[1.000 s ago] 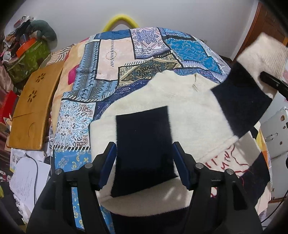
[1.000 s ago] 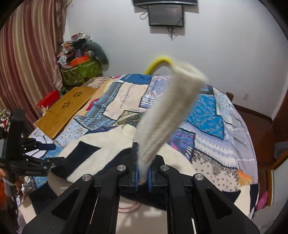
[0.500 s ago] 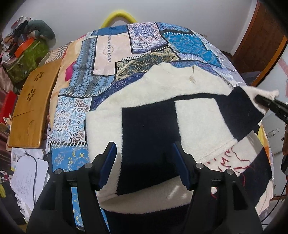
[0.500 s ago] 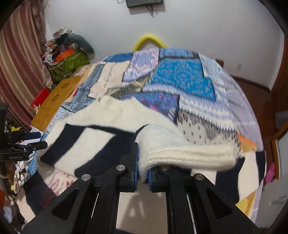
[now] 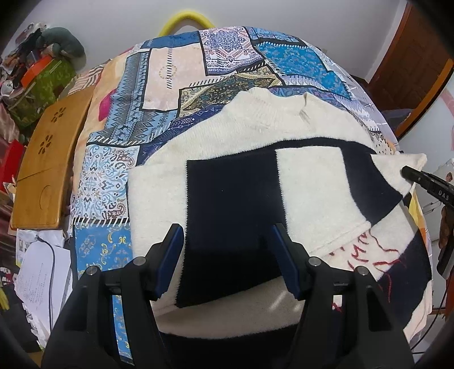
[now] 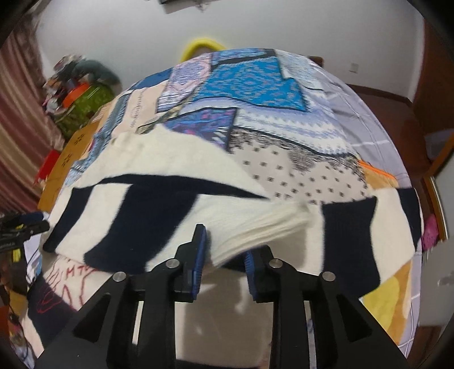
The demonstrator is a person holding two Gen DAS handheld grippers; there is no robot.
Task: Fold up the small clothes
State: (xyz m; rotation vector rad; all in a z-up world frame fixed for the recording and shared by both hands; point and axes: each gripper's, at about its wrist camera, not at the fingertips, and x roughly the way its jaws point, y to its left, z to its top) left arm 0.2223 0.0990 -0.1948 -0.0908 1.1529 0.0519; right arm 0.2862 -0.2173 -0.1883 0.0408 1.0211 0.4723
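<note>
A cream sweater with navy blocks (image 5: 264, 139) lies on the patchwork bedspread (image 5: 170, 73), collar toward the far end. Both sleeves are folded across its chest. My left gripper (image 5: 227, 249) is open and empty, hovering over the navy block of the left sleeve (image 5: 232, 204). My right gripper (image 6: 224, 252) is open, its jaws apart, with the ribbed cream cuff (image 6: 272, 227) of the right sleeve lying loose between them. The right gripper's tip also shows in the left wrist view (image 5: 425, 181), at the cuff by the sweater's right edge. The right wrist view is blurred.
A wooden lap desk (image 5: 48, 159) lies along the bed's left side, with papers (image 5: 37, 278) below it. A green bag with clutter (image 5: 39, 82) stands at the far left. A yellow hoop (image 5: 184, 20) stands behind the bed. A wooden door (image 5: 411, 65) is at the right.
My right gripper carried the right sleeve down from the air and laid it across the sweater's chest, then opened and let go of the cuff. The left gripper stayed open in place.
</note>
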